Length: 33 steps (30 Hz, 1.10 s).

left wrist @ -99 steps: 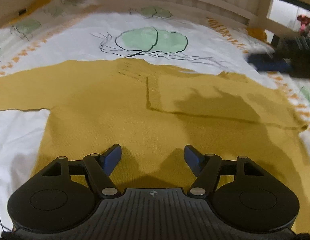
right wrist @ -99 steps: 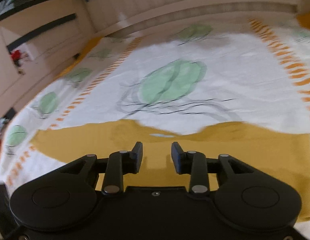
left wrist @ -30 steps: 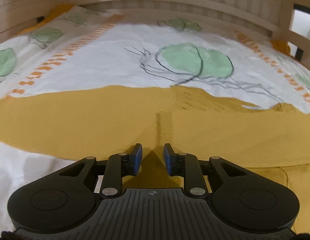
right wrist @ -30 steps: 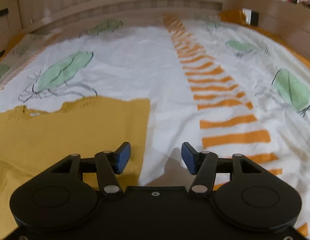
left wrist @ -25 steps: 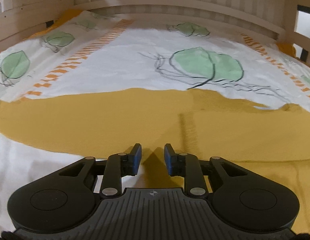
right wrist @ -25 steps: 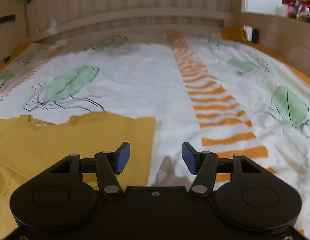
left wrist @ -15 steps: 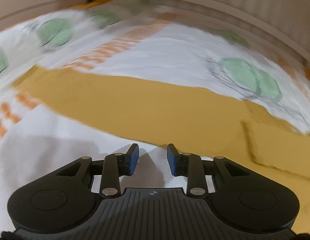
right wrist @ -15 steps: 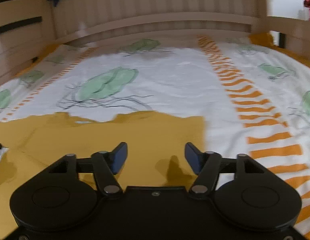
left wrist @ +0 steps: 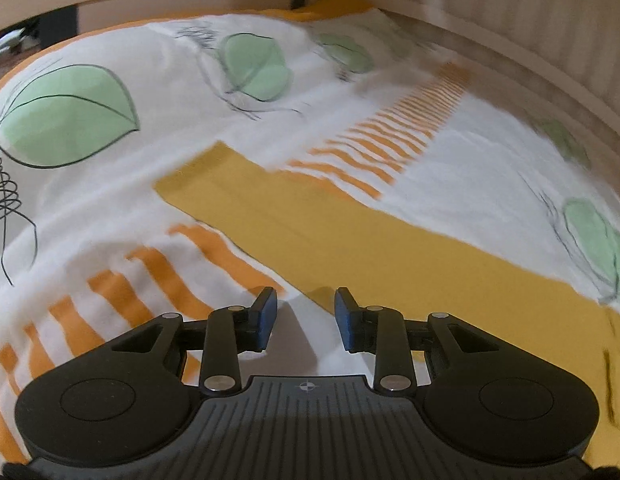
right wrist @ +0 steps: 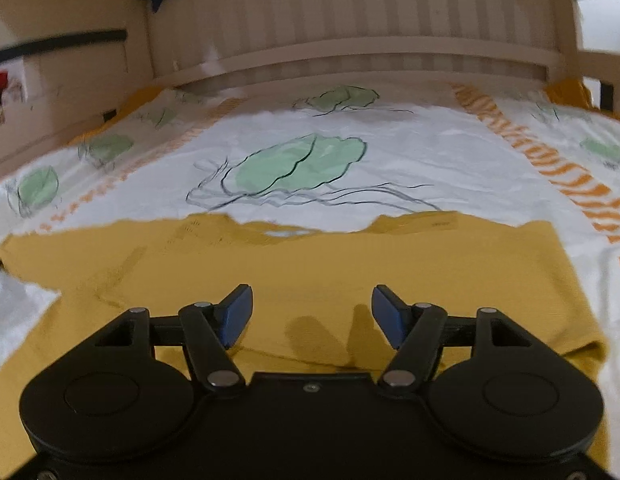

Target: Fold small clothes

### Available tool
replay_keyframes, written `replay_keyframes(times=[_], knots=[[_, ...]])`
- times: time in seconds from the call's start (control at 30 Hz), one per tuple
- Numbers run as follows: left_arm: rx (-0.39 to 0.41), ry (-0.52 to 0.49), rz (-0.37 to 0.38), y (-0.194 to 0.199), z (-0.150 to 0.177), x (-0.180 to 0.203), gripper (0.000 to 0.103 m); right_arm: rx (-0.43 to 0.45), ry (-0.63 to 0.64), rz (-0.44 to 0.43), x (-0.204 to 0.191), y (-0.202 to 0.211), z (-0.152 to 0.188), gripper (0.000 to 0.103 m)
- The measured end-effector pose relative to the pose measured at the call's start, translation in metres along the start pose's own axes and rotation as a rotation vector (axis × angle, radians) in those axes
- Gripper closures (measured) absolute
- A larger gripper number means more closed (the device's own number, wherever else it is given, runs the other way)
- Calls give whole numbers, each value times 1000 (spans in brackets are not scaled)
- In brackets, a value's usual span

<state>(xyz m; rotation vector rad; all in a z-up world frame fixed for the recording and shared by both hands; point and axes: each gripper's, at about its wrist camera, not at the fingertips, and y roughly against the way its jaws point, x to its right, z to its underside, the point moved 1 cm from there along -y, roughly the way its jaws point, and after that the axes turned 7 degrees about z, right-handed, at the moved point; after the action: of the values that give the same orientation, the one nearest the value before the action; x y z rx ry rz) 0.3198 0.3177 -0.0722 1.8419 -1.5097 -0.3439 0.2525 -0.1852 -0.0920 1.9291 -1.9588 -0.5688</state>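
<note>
A mustard-yellow knit sweater (right wrist: pixel 350 264) lies flat on the bed, its right side folded over the body. In the left wrist view its left sleeve (left wrist: pixel 310 224) stretches out flat toward the far left. My left gripper (left wrist: pixel 305 312) is open a little and empty, low over the sheet beside the sleeve's near edge. My right gripper (right wrist: pixel 312 312) is wide open and empty, hovering over the sweater's body.
The bed sheet (right wrist: pixel 390 152) is white with green leaf prints and orange stripe bands (left wrist: pixel 157 280). A wooden slatted headboard (right wrist: pixel 350 20) stands at the far end, and wooden side rails (left wrist: pixel 109 4) run along the bed's edges.
My left gripper swung left along the sleeve and opened slightly. My right gripper moved left from the folded edge to over the sweater's body, staying open.
</note>
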Motion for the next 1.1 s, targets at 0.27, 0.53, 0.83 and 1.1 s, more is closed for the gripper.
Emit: replay_keyframes(times=[0.27,0.53,0.83,1.1], knots=[[23,108,0,-20,-24,-37,70,-74,25,80,-7,-18,9,34],[49,248,49,-41,-36,-63,66,-77,81,117,-18,-21,14,31],[117,403,117,-55,-36,-84,66,-71,94,130,-20,-24,17,30],[165,382,97,-42,-36,-72,97,-65,113,146,-23,-27,18,30]])
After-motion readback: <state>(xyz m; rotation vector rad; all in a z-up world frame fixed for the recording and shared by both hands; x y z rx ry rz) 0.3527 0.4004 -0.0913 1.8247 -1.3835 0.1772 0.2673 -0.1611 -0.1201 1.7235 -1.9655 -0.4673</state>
